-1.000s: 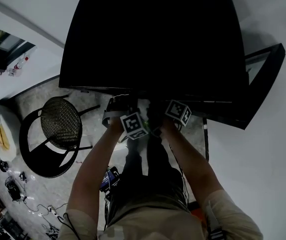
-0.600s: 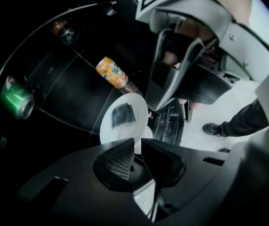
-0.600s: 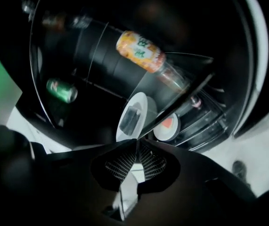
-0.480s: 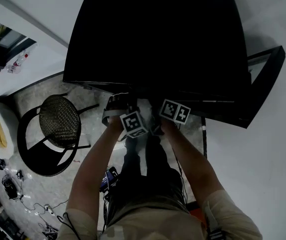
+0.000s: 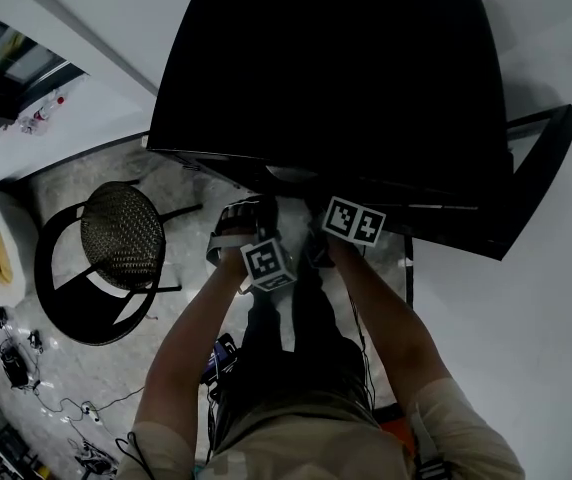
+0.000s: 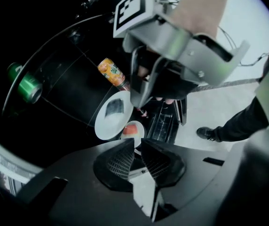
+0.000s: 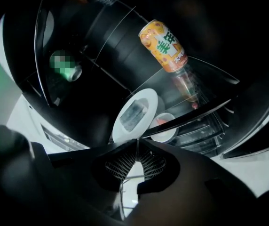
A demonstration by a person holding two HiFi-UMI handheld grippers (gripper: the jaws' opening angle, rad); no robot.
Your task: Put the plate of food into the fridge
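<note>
Just beyond both pairs of jaws, on the clear glass shelf [image 7: 195,116] inside the tall black fridge [image 5: 326,78], the round white plate [image 7: 148,100] with its dark slab of food already lies flat. A small white bowl of red food [image 7: 170,134] sits just beside it.

My left gripper [image 6: 138,140] has its jaws a narrow slit apart with nothing between them. My right gripper [image 7: 137,140] has its jaws pressed together, also empty.

I judge the placing done, so what is left is backing out and shutting the black fridge door [image 5: 536,168]. To do that well I should:
- draw both grippers straight back the way they point
- stay clear of the shelf lip just ahead of the right jaws
- stay clear of the orange drink can [image 7: 165,46] above those jaws
- keep the 2 grippers from knocking each other
- then push the door with closed jaws, slowly, so nothing slides
</note>
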